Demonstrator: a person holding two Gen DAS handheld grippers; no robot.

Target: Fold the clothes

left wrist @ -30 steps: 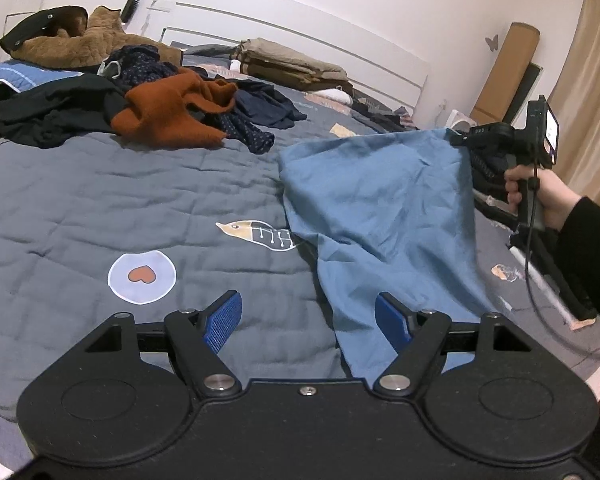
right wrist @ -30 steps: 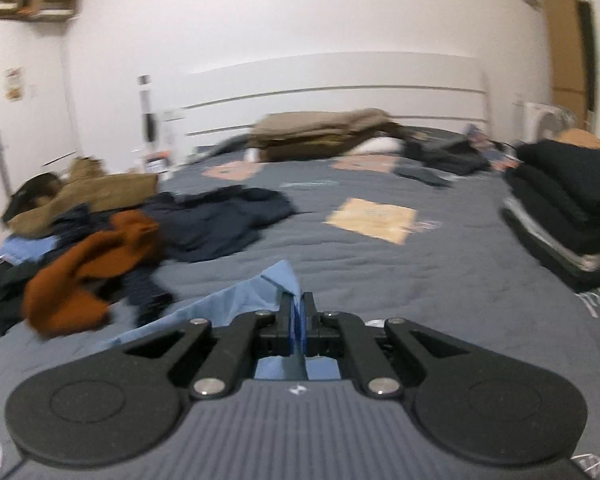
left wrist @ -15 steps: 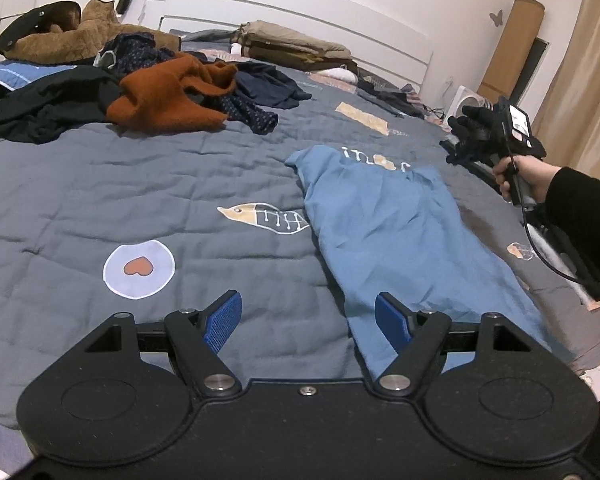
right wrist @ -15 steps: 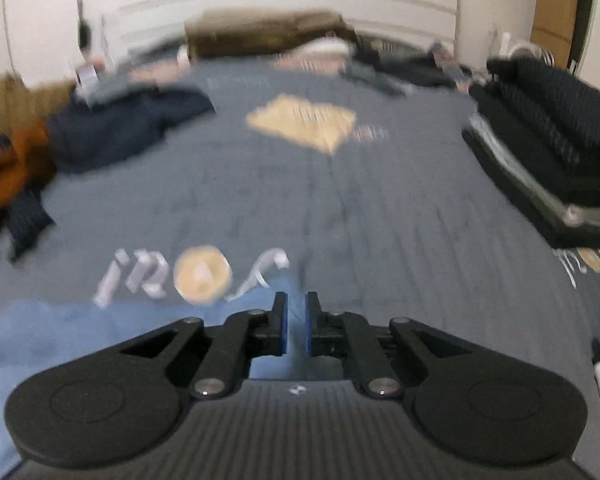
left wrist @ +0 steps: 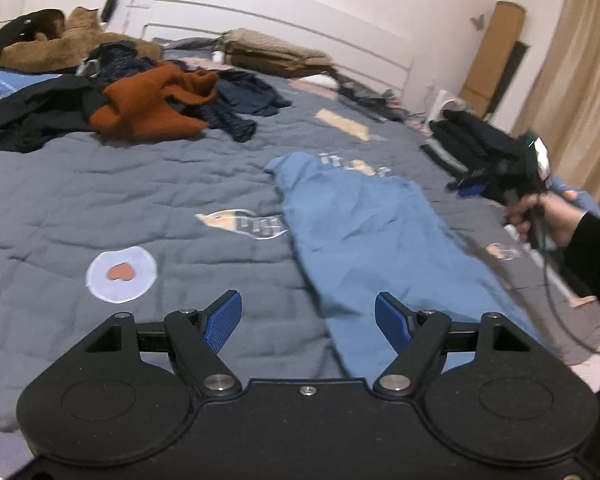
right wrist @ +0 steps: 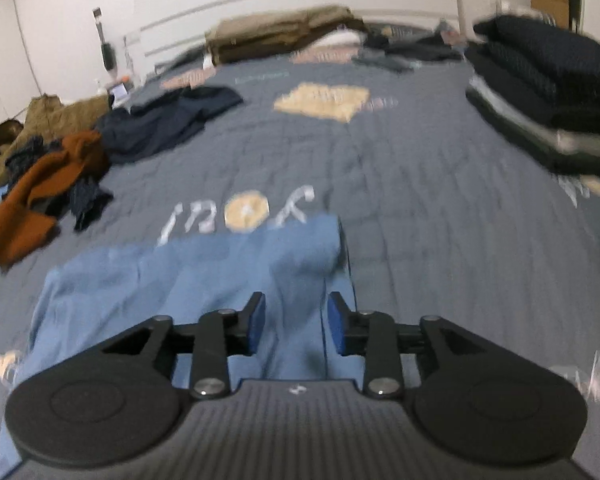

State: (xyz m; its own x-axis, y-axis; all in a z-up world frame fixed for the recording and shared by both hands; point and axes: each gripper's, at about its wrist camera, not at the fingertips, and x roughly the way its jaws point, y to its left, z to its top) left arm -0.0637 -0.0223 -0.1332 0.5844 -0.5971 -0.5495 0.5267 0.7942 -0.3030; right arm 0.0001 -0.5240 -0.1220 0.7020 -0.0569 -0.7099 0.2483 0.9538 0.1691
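One blue garment [left wrist: 364, 236], two parted grippers.

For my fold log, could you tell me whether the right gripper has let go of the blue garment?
Yes. The right gripper, shut on the blue garment before, is now open above it.

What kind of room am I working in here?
Most likely a bedroom. A wide bed with a grey quilt and a white headboard fills the view, a curtain hangs at the right, and loose clothes, like the blue garment, lie on the quilt.
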